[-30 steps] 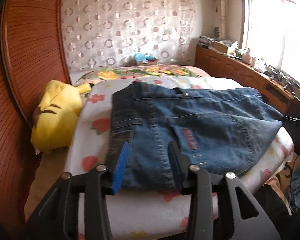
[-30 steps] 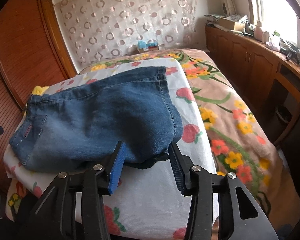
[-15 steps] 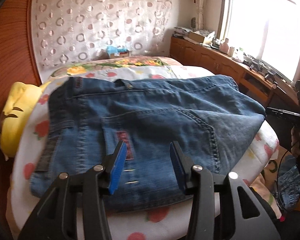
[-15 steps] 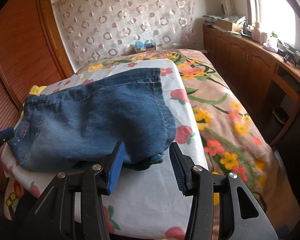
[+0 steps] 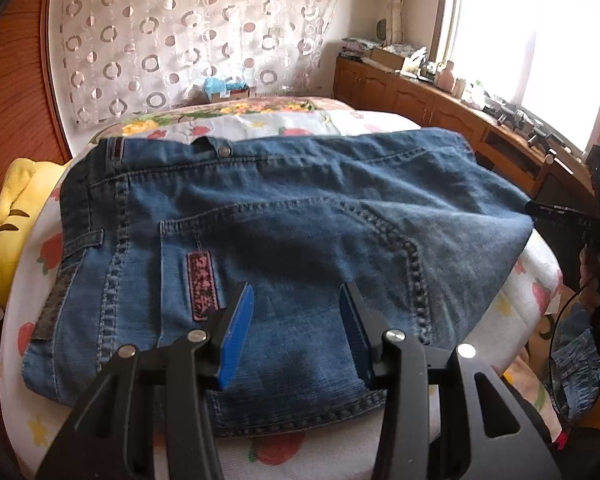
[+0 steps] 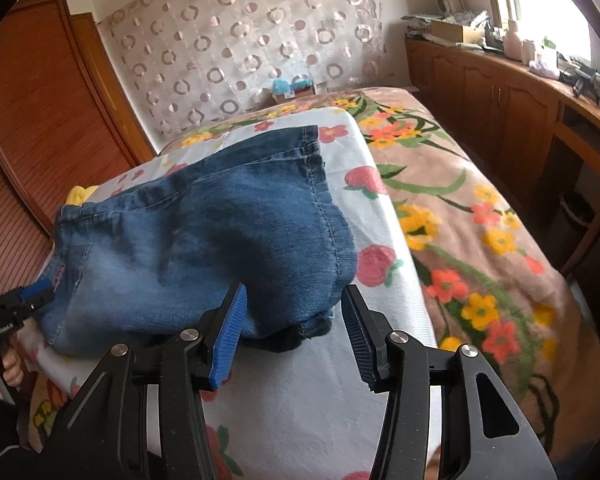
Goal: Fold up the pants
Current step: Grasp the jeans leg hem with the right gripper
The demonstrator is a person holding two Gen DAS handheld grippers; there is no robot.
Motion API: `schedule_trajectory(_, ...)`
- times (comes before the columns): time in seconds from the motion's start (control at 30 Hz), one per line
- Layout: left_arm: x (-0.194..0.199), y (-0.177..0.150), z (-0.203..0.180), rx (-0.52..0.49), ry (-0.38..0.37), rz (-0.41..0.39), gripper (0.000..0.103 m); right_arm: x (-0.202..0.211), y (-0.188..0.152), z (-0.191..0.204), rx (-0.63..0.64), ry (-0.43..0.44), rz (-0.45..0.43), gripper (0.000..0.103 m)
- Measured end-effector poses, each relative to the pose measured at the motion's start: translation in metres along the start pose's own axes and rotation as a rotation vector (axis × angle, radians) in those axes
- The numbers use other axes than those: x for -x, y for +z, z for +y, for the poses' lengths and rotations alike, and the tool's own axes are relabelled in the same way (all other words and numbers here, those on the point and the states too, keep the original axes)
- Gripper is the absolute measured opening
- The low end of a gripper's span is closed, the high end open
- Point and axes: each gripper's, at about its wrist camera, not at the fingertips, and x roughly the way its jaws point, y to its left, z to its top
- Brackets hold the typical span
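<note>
Blue denim pants point(image 5: 284, 232) lie folded on the white flowered bed cover, waistband at the left and back pocket with a pink label facing up. My left gripper point(image 5: 296, 300) is open and empty, just above the pants' near edge by the back pocket. In the right wrist view the pants point(image 6: 204, 240) lie with the folded leg end near me. My right gripper point(image 6: 294, 300) is open and empty, just above that folded end. The left gripper point(image 6: 32, 300) shows at the far left, and the right gripper point(image 5: 560, 216) at the right of the left wrist view.
A yellow plush toy point(image 5: 8, 216) lies at the bed's left side by the wooden wardrobe point(image 6: 32, 128). A brown flowered blanket point(image 6: 480, 232) covers the bed's right part. Wooden cabinets point(image 6: 500, 92) with clutter line the window wall. More denim point(image 5: 576, 360) hangs low at the right.
My left gripper has moved right along the pants' near edge, from the waistband corner to the back pocket. My right gripper has drawn back slightly from the folded end.
</note>
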Motion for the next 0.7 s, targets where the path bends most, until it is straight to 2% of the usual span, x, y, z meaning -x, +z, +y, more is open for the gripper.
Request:
schedule_trajectory(0.13, -0.007, -0.004, 0.000, 0.015, 0.002, 0.011, 0.044, -0.007, 0.003, 0.002, -0.012, -0.007, 0.018, 0.049)
schedule_trajectory(0.3, -0.008, -0.006, 0.001, 0.025, 0.010, 0.014, 0.044, -0.007, 0.011, 0.008, 0.017, -0.032, 0.011, 0.027)
schedule_trajectory(0.33, -0.008, -0.007, 0.001, 0.026, 0.011, 0.013, 0.044, -0.006, 0.013, 0.009, 0.023, -0.026, 0.010, 0.017)
schedule_trajectory(0.43, -0.004, -0.008, 0.003, 0.031, 0.016, 0.008, 0.044, -0.003, 0.018, 0.014, 0.047, -0.020, -0.006, 0.009)
schedule_trajectory(0.7, 0.006, -0.010, 0.007, 0.035, 0.034, -0.007, 0.044, 0.015, 0.036, 0.037, 0.099, -0.003, -0.081, 0.006)
